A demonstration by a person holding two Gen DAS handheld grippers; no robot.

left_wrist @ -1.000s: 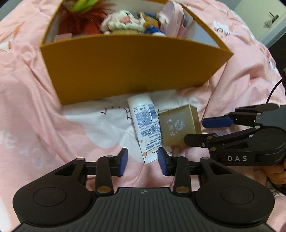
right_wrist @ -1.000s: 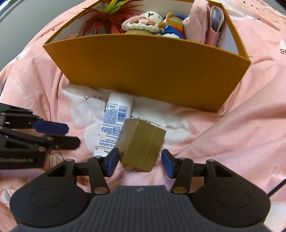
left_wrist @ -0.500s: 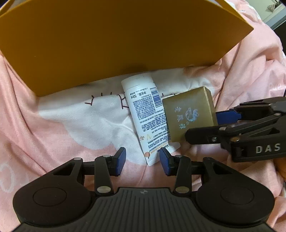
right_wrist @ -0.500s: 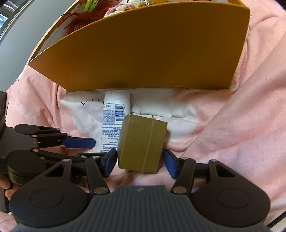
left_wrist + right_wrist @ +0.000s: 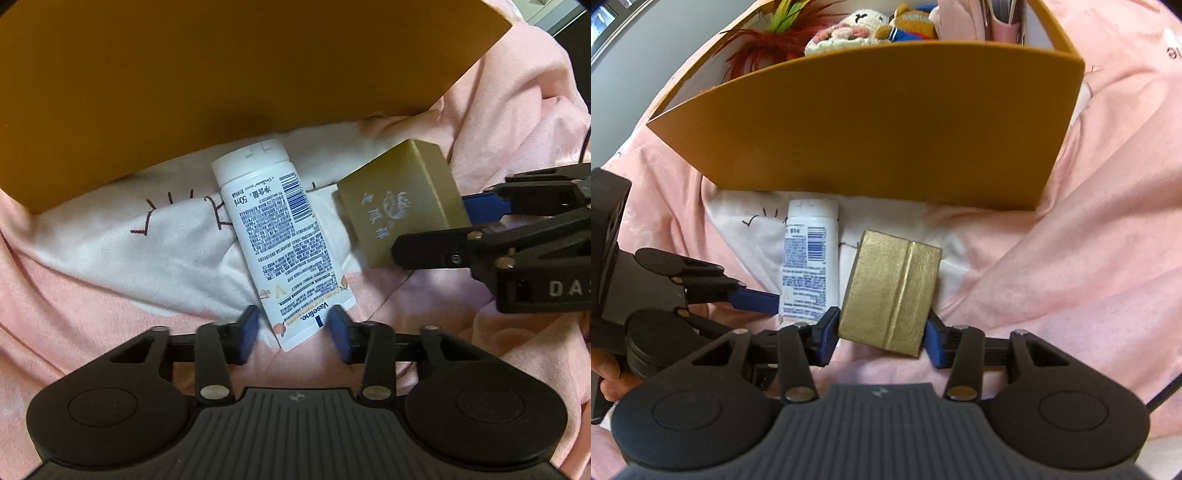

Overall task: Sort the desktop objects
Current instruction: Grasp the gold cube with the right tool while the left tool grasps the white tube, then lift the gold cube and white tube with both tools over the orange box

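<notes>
A: Pink bedding (image 5: pixel 1089 229), rumpled, with a white patch (image 5: pixel 147 243) stitched in dark thread, covers the surface. Orange box (image 5: pixel 886 136) stands at the far side, open-topped. Plush toys (image 5: pixel 864 29), a red-leaved plant (image 5: pixel 764 48) and a pink pouch (image 5: pixel 964 18) show over its rim.

B: Task things?

A: Two, both on the white patch just in front of the box wall. White lotion tube (image 5: pixel 280 240) lies flat, cap toward the box, printed label up. Gold box (image 5: pixel 892 290) sits just beside it on the right; whether they touch I cannot tell.

B: Left gripper (image 5: pixel 293 330)?

A: Pointed steeply down over the crimped tail of the tube. Jaws have just been closing, about half spread. The tail lies between the blue pads (image 5: pixel 247 328); the right pad looks to be at the tube's edge, a sliver of gap shows at the left. No firm hold seen.

B: Right gripper (image 5: pixel 881 332)?

A: Also half spread, jaws just been closing. Its pads meet the gold box on both near sides, and the box looks slightly tilted. In the left wrist view one blue finger (image 5: pixel 484 206) lies along the box's far side.
</notes>
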